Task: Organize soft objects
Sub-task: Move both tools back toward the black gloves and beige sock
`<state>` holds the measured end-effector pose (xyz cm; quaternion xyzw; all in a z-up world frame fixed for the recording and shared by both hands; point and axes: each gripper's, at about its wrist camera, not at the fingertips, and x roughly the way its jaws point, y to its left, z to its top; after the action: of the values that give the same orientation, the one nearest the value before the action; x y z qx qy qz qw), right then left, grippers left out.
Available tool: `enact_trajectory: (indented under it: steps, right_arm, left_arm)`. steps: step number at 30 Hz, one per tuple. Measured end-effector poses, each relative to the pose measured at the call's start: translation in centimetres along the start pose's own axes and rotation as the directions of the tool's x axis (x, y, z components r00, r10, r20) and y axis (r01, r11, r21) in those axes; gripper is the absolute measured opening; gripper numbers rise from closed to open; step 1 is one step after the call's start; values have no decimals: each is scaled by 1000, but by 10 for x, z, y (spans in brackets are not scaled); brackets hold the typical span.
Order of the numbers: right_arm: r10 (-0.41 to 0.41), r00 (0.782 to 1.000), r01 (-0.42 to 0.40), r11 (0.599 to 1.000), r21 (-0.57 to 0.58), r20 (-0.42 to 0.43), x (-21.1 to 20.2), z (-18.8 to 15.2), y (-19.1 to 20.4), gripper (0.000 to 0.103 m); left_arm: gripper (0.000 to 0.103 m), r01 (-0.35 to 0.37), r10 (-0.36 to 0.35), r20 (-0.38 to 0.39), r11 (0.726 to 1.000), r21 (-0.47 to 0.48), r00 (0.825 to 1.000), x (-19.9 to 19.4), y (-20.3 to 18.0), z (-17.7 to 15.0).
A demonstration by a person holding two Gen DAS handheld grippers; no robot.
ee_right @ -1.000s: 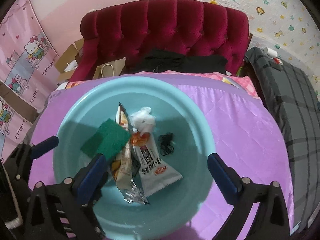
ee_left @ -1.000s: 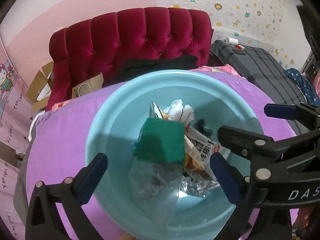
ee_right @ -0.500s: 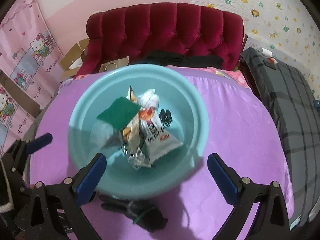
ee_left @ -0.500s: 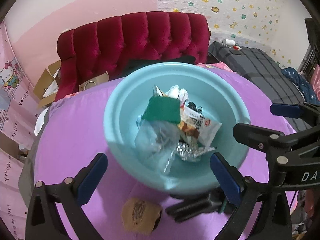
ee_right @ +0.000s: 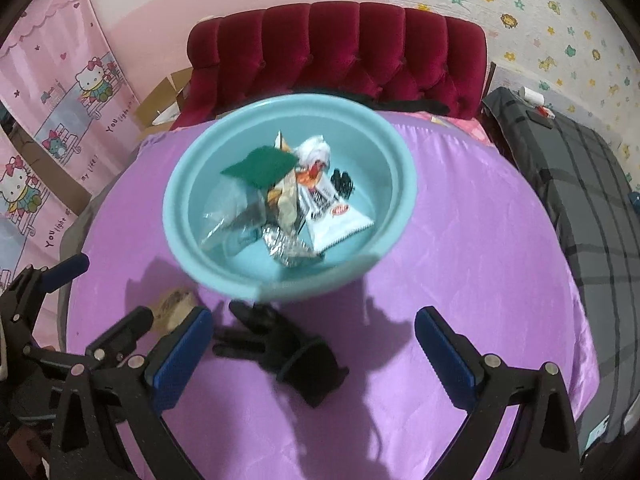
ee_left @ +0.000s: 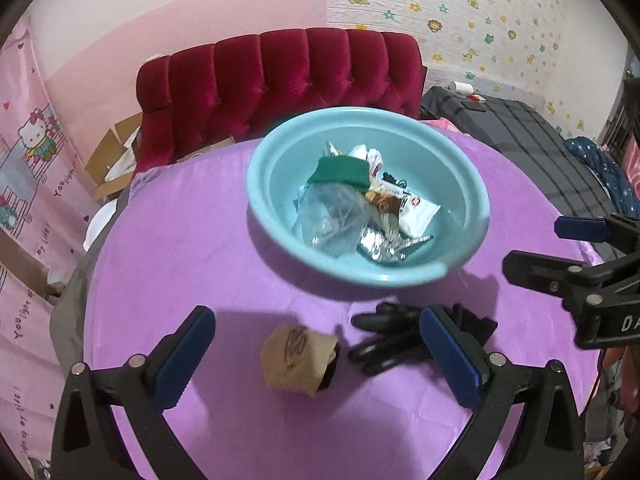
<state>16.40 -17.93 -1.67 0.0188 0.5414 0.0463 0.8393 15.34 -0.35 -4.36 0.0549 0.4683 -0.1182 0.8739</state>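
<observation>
A light blue basin (ee_left: 276, 220) (ee_right: 180, 232) sits on the purple cloth. It holds a green cloth (ee_left: 340, 170) (ee_right: 260, 166), a clear plastic bag (ee_left: 332, 216), snack packets (ee_right: 340, 224) and a black hair tie (ee_right: 343, 182). In front of the basin lie a brown folded item (ee_left: 298, 354) (ee_right: 176, 306) and a black glove (ee_left: 384, 344) (ee_right: 280, 344). My left gripper (ee_left: 316, 352) is open above the brown item. My right gripper (ee_right: 312, 352) is open above the glove. Both are empty.
A red tufted headboard (ee_left: 280, 76) stands behind the purple-covered table (ee_left: 160, 264). A grey plaid bed (ee_right: 580, 184) lies at the right. Cardboard boxes (ee_left: 116, 156) and pink cartoon posters (ee_right: 60, 120) are at the left.
Both grippers have pulled back and up from the basin. The basin now looks smaller and farther, and the brown item and black glove have come into view in front of it.
</observation>
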Motion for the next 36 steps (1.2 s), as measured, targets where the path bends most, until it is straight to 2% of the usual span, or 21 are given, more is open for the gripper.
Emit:
enact_trajectory:
  steps: [11, 17, 20, 24, 36]
  right_arm:
    - [10, 1000, -10, 998, -55, -15, 2, -53, 3, 103]
    - [19, 999, -20, 1000, -19, -48, 19, -76, -2, 103]
    - [15, 998, -16, 1000, -14, -66, 30, -87, -3, 103]
    - [3, 997, -4, 1000, -22, -79, 38, -91, -3, 103]
    - [33, 994, -32, 999, 11, -107, 64, -82, -3, 103]
  left_arm:
    - [103, -17, 17, -12, 1000, -10, 1000, -4, 0, -55]
    - [103, 3, -6, -76, 999, -39, 997, 14, 2, -82]
    - [103, 6, -8, -82, 999, -32, 997, 20, 0, -92]
    - [103, 11, -15, -92, 999, -47, 996, 26, 2, -100]
    - [103, -1, -6, -102, 998, -65, 995, 33, 14, -104]
